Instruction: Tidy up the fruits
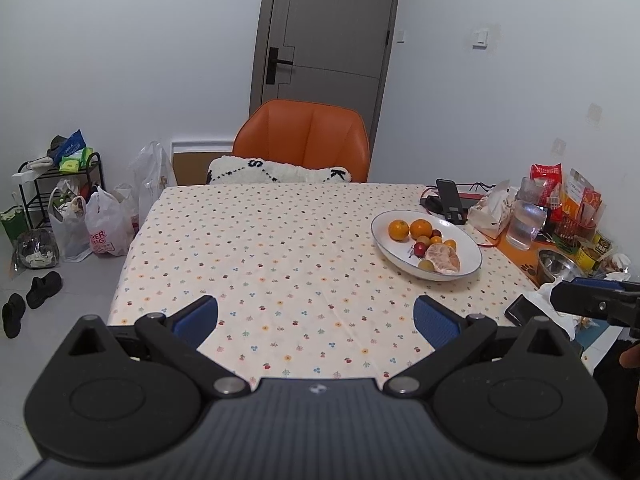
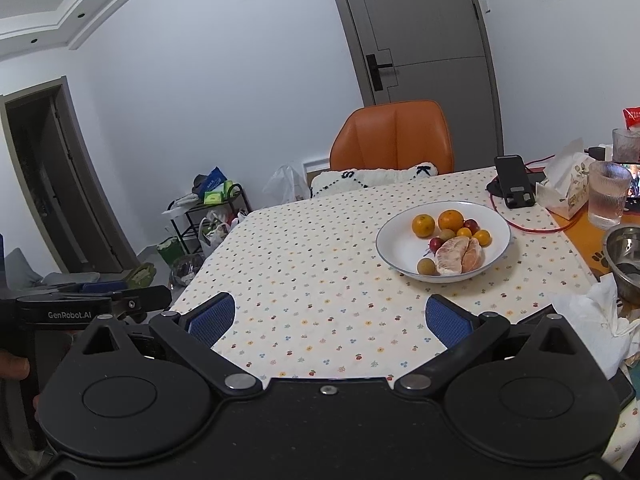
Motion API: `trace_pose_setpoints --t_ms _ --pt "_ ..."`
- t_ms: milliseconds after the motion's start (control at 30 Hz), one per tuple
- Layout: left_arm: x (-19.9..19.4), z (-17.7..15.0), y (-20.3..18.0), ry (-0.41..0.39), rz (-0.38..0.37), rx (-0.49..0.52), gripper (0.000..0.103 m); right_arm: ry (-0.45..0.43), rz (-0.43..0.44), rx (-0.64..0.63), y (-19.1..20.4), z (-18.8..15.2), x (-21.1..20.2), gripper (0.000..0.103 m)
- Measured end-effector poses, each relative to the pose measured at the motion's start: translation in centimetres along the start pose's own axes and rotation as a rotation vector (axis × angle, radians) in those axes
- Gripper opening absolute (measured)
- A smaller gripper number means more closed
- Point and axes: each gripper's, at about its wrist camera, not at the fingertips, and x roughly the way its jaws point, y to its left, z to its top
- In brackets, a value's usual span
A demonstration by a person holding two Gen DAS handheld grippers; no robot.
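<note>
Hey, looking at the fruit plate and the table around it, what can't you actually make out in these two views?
- Plate: the small fruits behind the peeled citrus overlap in both views; their count and kind are unclear.
- Steel bowl: cut off by the right wrist view's edge; contents unseen.
- Snack packets: print too small in the left wrist view.
- Right claw: in the left wrist view, only part of it shows at the edge.

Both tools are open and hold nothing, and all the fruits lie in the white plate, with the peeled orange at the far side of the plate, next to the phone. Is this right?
One thing is wrong. The peeled orange lies at the near side of the plate, away from the phone; the right wrist view shows this best. The rest holds: the left tool and the right tool are open and empty, and the fruits lie in the white plate.
</note>
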Motion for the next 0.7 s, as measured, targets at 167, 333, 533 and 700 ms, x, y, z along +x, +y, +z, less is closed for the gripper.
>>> trace_pose_setpoints --t_ms 167,333,533,700 --pt "-0.03 -0.01 -0.05 0.002 0.004 0.002 0.103 0.0 0.0 0.0 -0.02 0.0 0.02 0.103" --pt "0.03 0.0 0.02 0.005 0.009 -0.002 0.103 0.001 -0.002 0.0 -0.05 0.02 0.05 0.103" --pt "0.03 -0.01 0.04 0.005 0.01 -0.002 0.103 0.001 -0.004 -0.001 0.05 -0.13 -0.03 0.103" --pt "0.05 0.0 0.02 0.005 0.009 -0.002 0.103 0.0 -0.005 0.0 0.04 -0.18 -0.03 0.103"
